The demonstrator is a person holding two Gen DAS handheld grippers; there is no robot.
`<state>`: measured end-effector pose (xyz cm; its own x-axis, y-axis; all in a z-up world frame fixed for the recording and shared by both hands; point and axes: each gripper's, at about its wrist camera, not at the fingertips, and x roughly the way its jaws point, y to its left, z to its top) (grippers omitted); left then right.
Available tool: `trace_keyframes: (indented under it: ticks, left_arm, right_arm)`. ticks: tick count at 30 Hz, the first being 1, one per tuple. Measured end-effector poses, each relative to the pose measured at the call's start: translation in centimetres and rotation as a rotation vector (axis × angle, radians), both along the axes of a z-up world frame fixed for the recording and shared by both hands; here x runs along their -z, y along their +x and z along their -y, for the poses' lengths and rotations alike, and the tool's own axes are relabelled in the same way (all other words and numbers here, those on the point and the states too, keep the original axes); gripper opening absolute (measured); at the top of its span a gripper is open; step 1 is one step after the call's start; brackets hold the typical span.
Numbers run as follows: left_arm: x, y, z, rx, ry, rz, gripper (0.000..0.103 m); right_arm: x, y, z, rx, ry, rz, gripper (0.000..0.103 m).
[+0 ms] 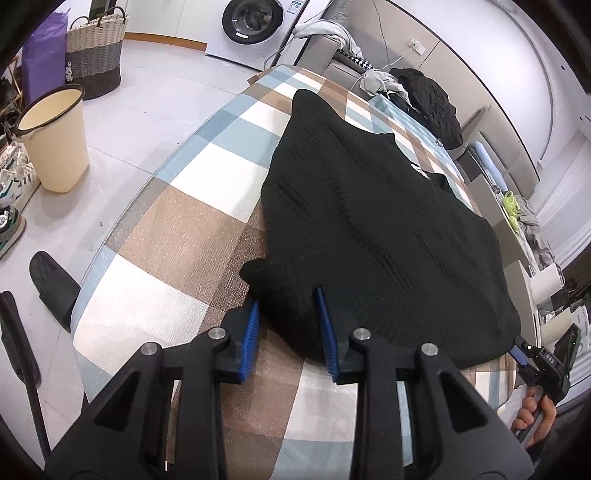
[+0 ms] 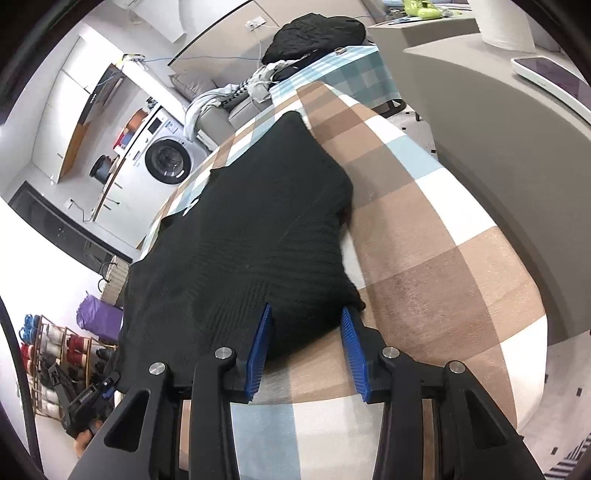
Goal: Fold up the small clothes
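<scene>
Lengthwise along checked table (image 1: pixel 192 221), black knit garment (image 1: pixel 369 221).

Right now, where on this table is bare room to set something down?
Bare checked cloth lies left of the black sweater, toward the table edge, and right of it in the right wrist view. The near hem is crowded by the left gripper and right gripper.

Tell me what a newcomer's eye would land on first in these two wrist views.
A black knitted garment lies spread across the middle of a checked brown, blue and white table. Its near hem sits between the blue pads of both grippers: the left gripper at one near corner, the right gripper at the other. Behind stands a white washing machine, with a cream bucket on the floor beside the table.
</scene>
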<state>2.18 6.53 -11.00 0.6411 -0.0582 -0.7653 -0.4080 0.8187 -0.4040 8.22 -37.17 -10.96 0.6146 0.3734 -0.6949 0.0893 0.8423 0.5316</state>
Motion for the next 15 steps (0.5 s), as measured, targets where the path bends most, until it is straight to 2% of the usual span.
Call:
trace_keyframes:
  ticks: [7, 13, 14, 15]
  left_arm:
    - [0.3, 0.0, -0.2, 0.01, -0.004, 0.008, 0.026]
    - [0.4, -0.4, -0.5, 0.014, -0.008, 0.019, 0.026]
    - [0.4, -0.4, -0.5, 0.012, -0.008, 0.02, 0.026]
    - [0.4, -0.3, -0.5, 0.011, -0.007, 0.022, 0.026]
  right_arm:
    - [-0.5, -0.8, 1.4, 0.013, -0.026, -0.004, 0.042]
    - [-0.6, 1.8, 0.7, -0.029, -0.04, 0.026, 0.042]
    - [-0.5, 2.4, 0.2, -0.04, -0.059, 0.032, 0.042]
    - [-0.4, 2.8, -0.1, -0.042, -0.075, 0.036, 0.032]
